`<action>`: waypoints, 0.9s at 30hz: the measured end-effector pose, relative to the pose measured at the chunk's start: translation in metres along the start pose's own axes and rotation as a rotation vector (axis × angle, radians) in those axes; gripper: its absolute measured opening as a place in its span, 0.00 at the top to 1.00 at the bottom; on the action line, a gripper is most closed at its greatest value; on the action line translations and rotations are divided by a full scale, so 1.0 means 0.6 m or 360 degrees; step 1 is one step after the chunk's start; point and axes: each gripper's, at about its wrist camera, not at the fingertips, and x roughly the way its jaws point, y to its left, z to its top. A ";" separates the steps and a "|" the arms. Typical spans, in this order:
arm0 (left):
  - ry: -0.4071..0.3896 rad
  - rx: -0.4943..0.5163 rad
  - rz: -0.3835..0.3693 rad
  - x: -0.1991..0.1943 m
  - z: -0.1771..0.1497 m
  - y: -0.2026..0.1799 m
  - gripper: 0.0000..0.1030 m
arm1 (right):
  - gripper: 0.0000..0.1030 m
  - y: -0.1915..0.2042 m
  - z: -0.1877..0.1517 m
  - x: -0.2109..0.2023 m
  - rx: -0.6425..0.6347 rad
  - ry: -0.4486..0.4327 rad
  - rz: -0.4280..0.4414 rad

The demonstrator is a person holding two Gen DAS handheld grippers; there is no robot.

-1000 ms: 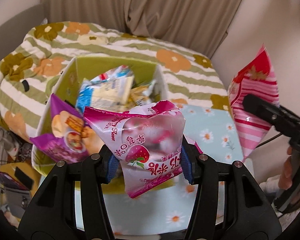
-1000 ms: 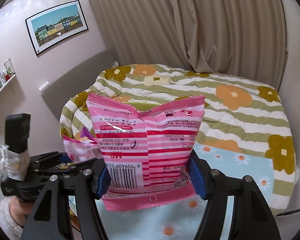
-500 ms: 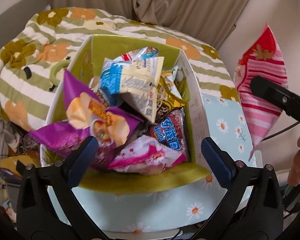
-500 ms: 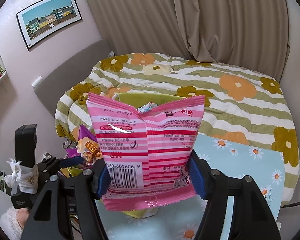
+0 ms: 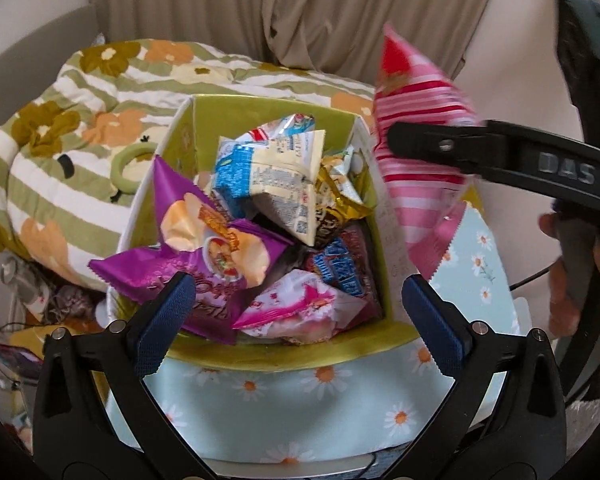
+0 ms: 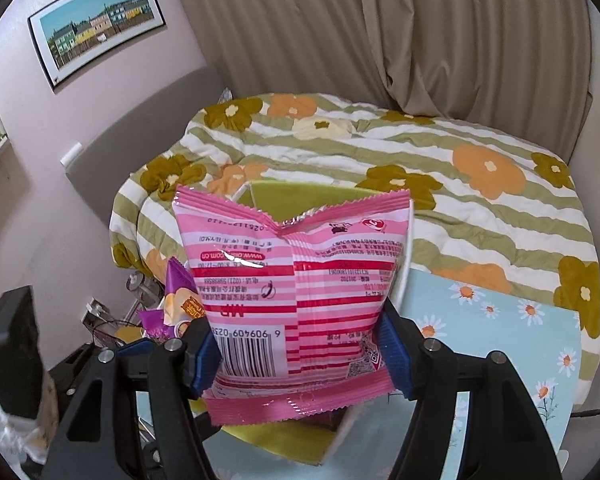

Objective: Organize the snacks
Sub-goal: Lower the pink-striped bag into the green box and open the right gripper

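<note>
The green box (image 5: 284, 354), mid-frame on the daisy-print counter (image 5: 324, 412), already brims with snacks, so the left tool (image 5: 296, 308) hangs released at its near rim while the right tool (image 6: 302, 354), lower centre, clenches the pink striped packet (image 6: 296, 292) above it, likely for dropping in.

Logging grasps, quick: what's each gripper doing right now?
Left gripper: open, holding nothing, above the snack box.
Right gripper: closed on the pink striped snack bag.

black left gripper (image 5: 296, 304) – blue ribbed pads, silver screws
</note>
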 end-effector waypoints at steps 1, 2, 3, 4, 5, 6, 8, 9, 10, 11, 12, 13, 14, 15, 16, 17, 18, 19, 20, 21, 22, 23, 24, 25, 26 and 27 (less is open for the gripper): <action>0.0003 -0.0003 0.0001 0.000 -0.002 0.003 0.01 | 0.36 0.002 0.000 0.009 -0.0002 0.0019 0.0003; 0.0006 -0.0010 0.0000 0.001 -0.003 0.006 0.01 | 0.32 0.003 0.000 0.021 -0.0001 0.0041 0.0010; 0.0008 -0.0017 0.0005 0.002 -0.005 0.010 0.01 | 0.21 0.003 -0.002 0.030 0.0011 0.0049 0.0019; 0.0010 -0.0020 0.0016 0.003 -0.006 0.014 0.01 | 0.14 0.002 -0.003 0.033 0.0021 0.0051 0.0025; 0.0011 -0.0021 0.0020 0.003 -0.005 0.016 0.01 | 0.06 0.001 -0.005 0.035 0.0032 0.0048 0.0024; 0.0014 -0.0025 0.0024 0.004 -0.007 0.020 0.01 | 0.05 -0.001 -0.009 0.032 0.0045 0.0027 0.0016; 0.0023 -0.0030 0.0026 0.007 -0.009 0.026 0.01 | 0.05 -0.001 -0.013 0.031 0.0054 0.0015 0.0008; 0.0030 -0.0030 0.0022 0.009 -0.009 0.028 0.01 | 0.05 -0.002 -0.015 0.032 0.0055 0.0028 0.0003; 0.0034 -0.0030 0.0016 0.010 -0.009 0.030 0.01 | 0.05 -0.002 -0.016 0.033 0.0055 0.0035 -0.0001; 0.0037 -0.0030 0.0008 0.010 -0.009 0.032 0.01 | 0.05 -0.001 -0.017 0.032 0.0056 0.0035 -0.0012; 0.0042 -0.0027 -0.0003 0.011 -0.009 0.033 0.01 | 0.05 0.000 -0.017 0.031 0.0060 0.0033 -0.0026; 0.0045 -0.0025 -0.0010 0.011 -0.008 0.034 0.01 | 0.05 0.001 -0.016 0.031 0.0065 0.0029 -0.0034; 0.0047 -0.0020 -0.0025 0.012 -0.007 0.034 0.01 | 0.05 0.002 -0.016 0.028 0.0076 0.0020 -0.0042; 0.0048 -0.0016 -0.0035 0.012 -0.007 0.033 0.01 | 0.05 0.003 -0.016 0.026 0.0086 0.0010 -0.0048; 0.0051 -0.0006 -0.0049 0.013 -0.006 0.031 0.01 | 0.05 0.003 -0.015 0.022 0.0096 0.0000 -0.0060; 0.0053 0.0001 -0.0056 0.014 -0.004 0.029 0.01 | 0.05 0.003 -0.016 0.018 0.0102 -0.0006 -0.0071; 0.0053 0.0017 -0.0071 0.013 -0.002 0.025 0.01 | 0.05 0.004 -0.016 0.013 0.0107 -0.0017 -0.0088; 0.0051 0.0036 -0.0086 0.013 0.000 0.020 0.01 | 0.05 0.003 -0.017 0.007 0.0111 -0.0028 -0.0101; 0.0046 0.0054 -0.0093 0.011 0.001 0.012 0.01 | 0.05 0.001 -0.018 -0.001 0.0118 -0.0046 -0.0118; 0.0039 0.0076 -0.0103 0.007 0.002 0.003 0.01 | 0.05 -0.002 -0.021 -0.011 0.0126 -0.0062 -0.0132; 0.0027 0.0097 -0.0109 0.002 0.004 -0.007 0.01 | 0.05 -0.006 -0.023 -0.020 0.0134 -0.0078 -0.0143; 0.0016 0.0110 -0.0111 -0.002 0.004 -0.015 0.01 | 0.05 -0.010 -0.027 -0.035 0.0146 -0.0102 -0.0159; -0.0005 0.0124 -0.0114 -0.010 0.004 -0.026 0.01 | 0.05 -0.016 -0.033 -0.050 0.0157 -0.0124 -0.0173; -0.0032 0.0135 -0.0125 -0.022 0.003 -0.040 0.01 | 0.05 -0.019 -0.037 -0.063 0.0164 -0.0141 -0.0184; -0.0057 0.0144 -0.0134 -0.034 0.001 -0.053 0.01 | 0.05 -0.023 -0.044 -0.082 0.0171 -0.0165 -0.0199; -0.0079 0.0153 -0.0138 -0.043 -0.001 -0.063 0.01 | 0.05 -0.027 -0.051 -0.101 0.0175 -0.0189 -0.0210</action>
